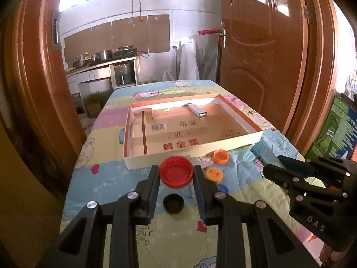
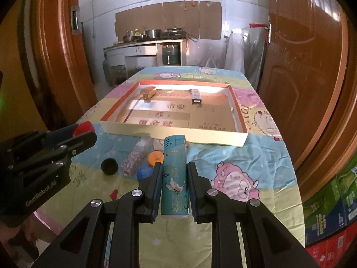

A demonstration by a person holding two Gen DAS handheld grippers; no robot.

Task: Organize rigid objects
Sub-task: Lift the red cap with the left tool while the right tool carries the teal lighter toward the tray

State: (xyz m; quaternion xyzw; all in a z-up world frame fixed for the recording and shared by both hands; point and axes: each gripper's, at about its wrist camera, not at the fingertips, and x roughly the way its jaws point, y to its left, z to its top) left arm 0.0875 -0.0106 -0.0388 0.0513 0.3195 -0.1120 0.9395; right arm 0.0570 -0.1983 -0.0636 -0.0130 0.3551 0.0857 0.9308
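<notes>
Currently left tongs (image 1: 176,174) clamp red cap (image 1: 176,171) just before the shallow box (image 1: 234,144); right tongs (image 2: 174,179) grip teal lighter (image 2: 175,176) above the counter (image 2: 256,156). Black cap (image 1: 173,204), orange caps (image 1: 221,156) lie loose nearby.

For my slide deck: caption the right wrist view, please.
Right gripper holds a teal lighter before the cardboard tray.

"DAS" on right gripper (image 1: 271,165); "GenRobot.AI" on left gripper (image 2: 83,137)
</notes>
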